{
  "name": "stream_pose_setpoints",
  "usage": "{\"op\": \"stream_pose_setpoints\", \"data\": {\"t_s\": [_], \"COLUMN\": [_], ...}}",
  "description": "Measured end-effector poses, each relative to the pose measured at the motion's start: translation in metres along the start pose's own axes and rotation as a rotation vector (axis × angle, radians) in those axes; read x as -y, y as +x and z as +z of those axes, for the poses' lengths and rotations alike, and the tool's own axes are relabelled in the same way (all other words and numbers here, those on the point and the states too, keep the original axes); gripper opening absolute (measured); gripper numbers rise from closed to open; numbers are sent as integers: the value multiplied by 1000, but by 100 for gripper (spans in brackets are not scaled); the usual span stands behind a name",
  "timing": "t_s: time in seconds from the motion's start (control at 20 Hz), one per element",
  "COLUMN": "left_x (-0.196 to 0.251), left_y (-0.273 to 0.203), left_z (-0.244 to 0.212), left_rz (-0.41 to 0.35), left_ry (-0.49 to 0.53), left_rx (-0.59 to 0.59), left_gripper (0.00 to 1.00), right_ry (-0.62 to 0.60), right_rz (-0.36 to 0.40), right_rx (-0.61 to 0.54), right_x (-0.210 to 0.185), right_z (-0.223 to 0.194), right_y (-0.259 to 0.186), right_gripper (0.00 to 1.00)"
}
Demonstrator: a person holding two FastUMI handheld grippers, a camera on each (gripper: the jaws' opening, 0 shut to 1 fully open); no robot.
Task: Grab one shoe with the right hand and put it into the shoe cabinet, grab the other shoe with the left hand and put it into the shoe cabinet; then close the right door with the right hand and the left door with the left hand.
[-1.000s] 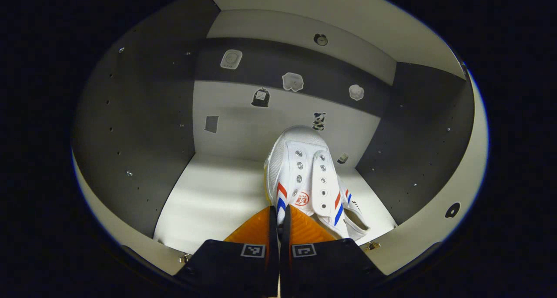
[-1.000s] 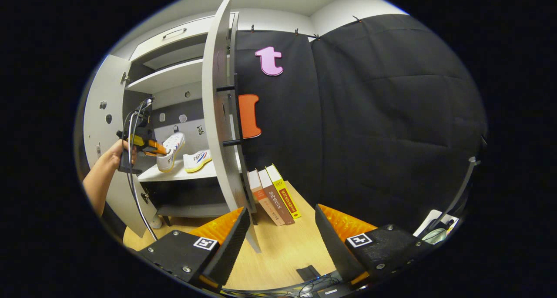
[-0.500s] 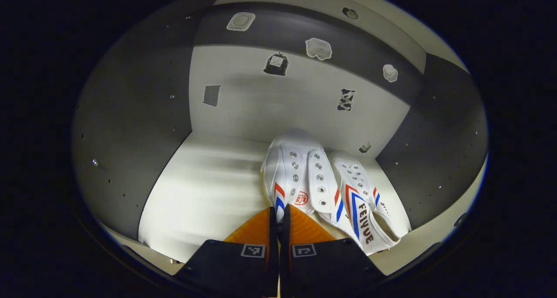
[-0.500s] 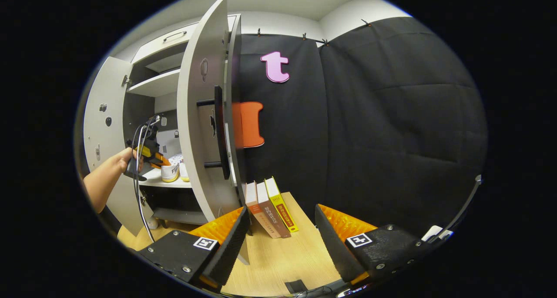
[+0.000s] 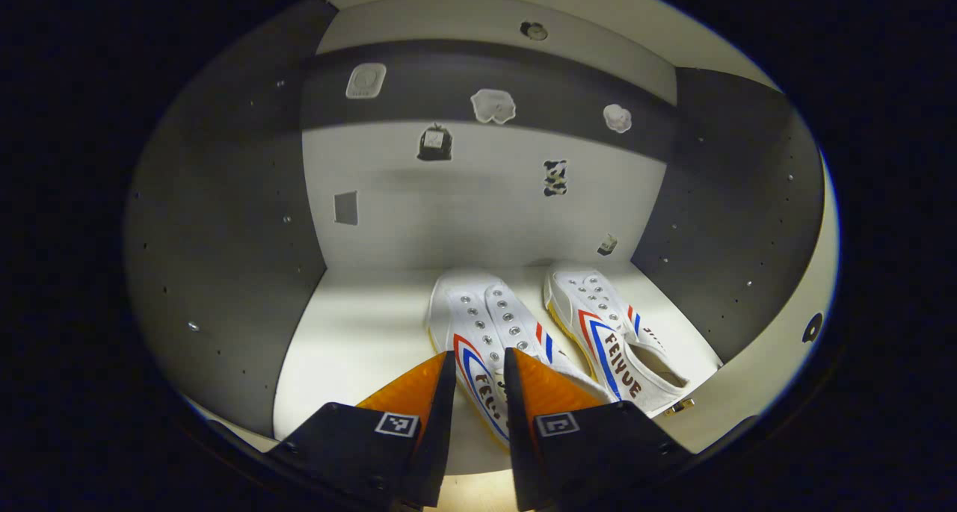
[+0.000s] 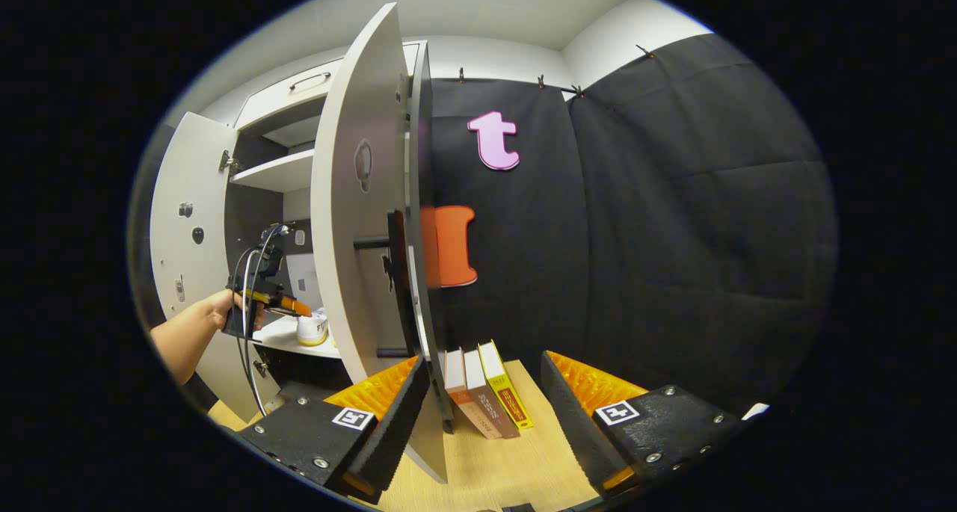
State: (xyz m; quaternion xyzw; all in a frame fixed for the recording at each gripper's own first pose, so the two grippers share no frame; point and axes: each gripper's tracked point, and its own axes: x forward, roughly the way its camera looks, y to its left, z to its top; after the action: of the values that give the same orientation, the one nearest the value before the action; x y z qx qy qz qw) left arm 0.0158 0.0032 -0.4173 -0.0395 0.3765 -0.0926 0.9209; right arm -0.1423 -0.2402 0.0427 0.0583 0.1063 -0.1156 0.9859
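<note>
Right tool (image 6: 478, 415) low in the foreground, fingers spread wide, nothing between them. Cabinet (image 6: 280, 176) at left, both doors open. Right door (image 6: 359, 220) swung toward the camera, seen nearly edge-on, dark handle on its far face. Left door (image 6: 176, 220) stands open behind a hand (image 6: 213, 318) holding the left tool (image 6: 295, 306) at the shelf (image 6: 288, 336). One shoe (image 6: 312, 329) on the shelf, just beyond that tool; contact unclear. Three books (image 6: 486, 389) lean on the wooden floor (image 6: 516, 467) beside the right door.
</note>
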Motion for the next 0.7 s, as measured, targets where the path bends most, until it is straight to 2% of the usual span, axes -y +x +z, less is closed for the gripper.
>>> {"op": "stream_pose_setpoints", "data": {"t_s": [0.05,0.45,0.5,0.55,0.6,0.65,0.7], "left_x": [2,20,19,19,20,22,22], "left_y": [-11,-119,-130,-141,-151,-162,-173], "left_z": [2,-14,-19,-24,-27,-32,-37], "left_rz": [0,-41,-35,-32,-31,-36,-32], "left_ry": [6,46,56,62,62,62,63], "left_rx": [21,168,177,185,194,199,206], "left_gripper": [53,86,86,86,86,86,86], "right_ry": [-12,-45,-42,-45,-53,-62,-64], "right_rz": [5,73,96,111,127,142,158], "right_rx": [15,81,81,86,92,97,95], "right_x": [0,-5,-9,-13,-16,-18,-20], "right_z": [4,28,29,29,30,29,28], "right_y": [4,19,21,22,23,22,21], "right_gripper": [92,92,98,98,87,95,82]}}
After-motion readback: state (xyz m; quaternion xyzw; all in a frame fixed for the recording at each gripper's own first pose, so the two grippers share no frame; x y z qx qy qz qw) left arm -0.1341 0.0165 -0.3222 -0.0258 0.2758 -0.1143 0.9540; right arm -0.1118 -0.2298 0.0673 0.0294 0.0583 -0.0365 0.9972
